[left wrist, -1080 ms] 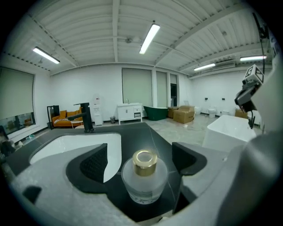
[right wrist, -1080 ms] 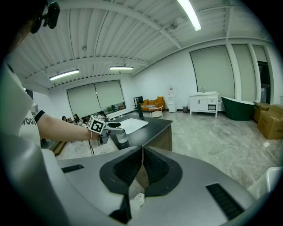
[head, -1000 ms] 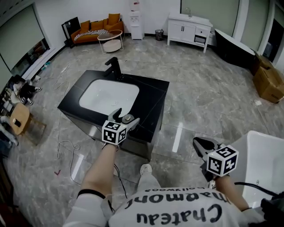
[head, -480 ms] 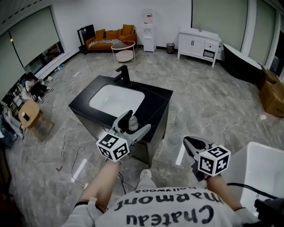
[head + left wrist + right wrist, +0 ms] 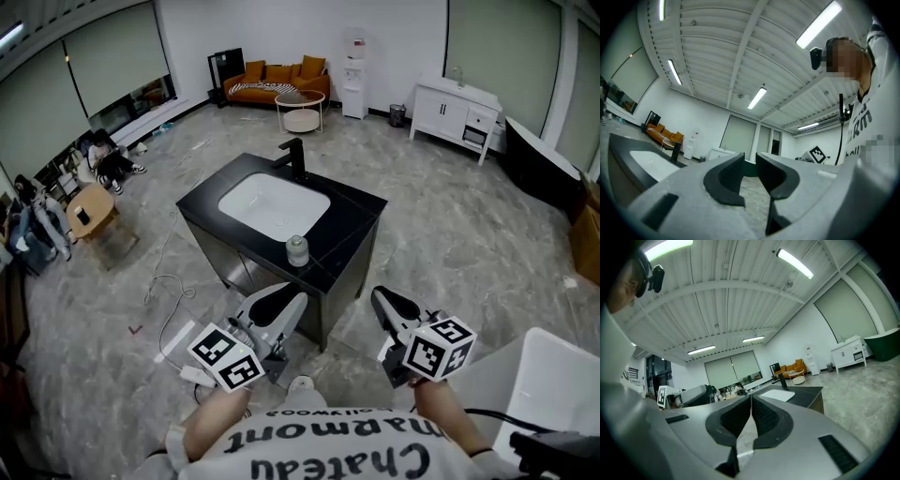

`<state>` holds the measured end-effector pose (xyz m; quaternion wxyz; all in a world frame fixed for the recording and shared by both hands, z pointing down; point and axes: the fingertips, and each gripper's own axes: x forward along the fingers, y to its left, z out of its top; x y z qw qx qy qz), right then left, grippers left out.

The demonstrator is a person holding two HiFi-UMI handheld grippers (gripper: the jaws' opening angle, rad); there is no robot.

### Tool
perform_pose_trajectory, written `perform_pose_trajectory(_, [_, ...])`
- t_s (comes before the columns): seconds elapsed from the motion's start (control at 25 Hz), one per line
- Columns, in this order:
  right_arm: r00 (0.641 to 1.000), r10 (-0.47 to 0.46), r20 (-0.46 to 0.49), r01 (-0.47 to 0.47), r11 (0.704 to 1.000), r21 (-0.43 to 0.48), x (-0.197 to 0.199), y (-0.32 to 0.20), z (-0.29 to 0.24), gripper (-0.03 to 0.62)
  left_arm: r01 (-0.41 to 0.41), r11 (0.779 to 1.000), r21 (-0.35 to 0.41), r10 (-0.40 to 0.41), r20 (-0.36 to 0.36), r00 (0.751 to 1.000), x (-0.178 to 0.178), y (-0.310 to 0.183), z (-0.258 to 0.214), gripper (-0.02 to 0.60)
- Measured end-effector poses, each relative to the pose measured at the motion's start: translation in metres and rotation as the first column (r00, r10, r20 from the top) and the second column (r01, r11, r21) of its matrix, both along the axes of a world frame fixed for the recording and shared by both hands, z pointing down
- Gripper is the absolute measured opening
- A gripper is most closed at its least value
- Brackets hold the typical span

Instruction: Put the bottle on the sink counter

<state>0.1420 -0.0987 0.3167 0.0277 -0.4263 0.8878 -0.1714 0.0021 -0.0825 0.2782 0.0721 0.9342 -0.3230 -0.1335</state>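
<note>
Standing upright on sink counter (image 5: pixel 361 211), bottle (image 5: pixel 297 250) cap up, left gripper (image 5: pixel 278 302) jaws closing, empty, right gripper (image 5: pixel 382 300) jaws together

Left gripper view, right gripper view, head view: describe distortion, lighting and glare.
Left gripper view: heavy fisheye, dark round border, ceiling strip light blown out. Right gripper view: same fisheye, ceiling beams curved. Head view: even lighting, soft sheen on marble floor.

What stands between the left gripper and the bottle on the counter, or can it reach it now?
Probably yes. The bottle stands near the front edge of the counter, and the left gripper hangs just before it with nothing between. Its jaws are closing on nothing, so they must open first.
</note>
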Motion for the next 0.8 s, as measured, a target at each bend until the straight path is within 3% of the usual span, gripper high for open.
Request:
perform_pose_trajectory(0.16, [1.0,-0.016,-0.019,0.016,1.0,-0.021,-0.006,0.007,0.012,0.018,0.076,0.996,-0.047,-0.072,0.069,0.995,-0.01,0.011,0.01,0.041])
perform_pose_trajectory(0.28, [0.999,-0.009,-0.035,0.008,0.999,-0.042,-0.003,0.012,0.02,0.018,0.09,0.994,-0.067,-0.081,0.129,0.988,-0.01,0.016,0.02,0.025])
perform_pose_trajectory(0.6, [0.995,0.044,-0.085,-0.048,0.997,-0.053,0.003,0.029,0.032,0.018,0.101,0.985,-0.142,-0.087,0.1,0.991,-0.03,0.048,0.049,0.015])
perform_pose_trajectory(0.8, [0.992,0.037,-0.118,-0.043,0.998,-0.051,-0.012,0.058,0.032,0.017,0.117,0.982,-0.147,-0.109,0.063,0.992,-0.055,0.081,0.049,0.015])
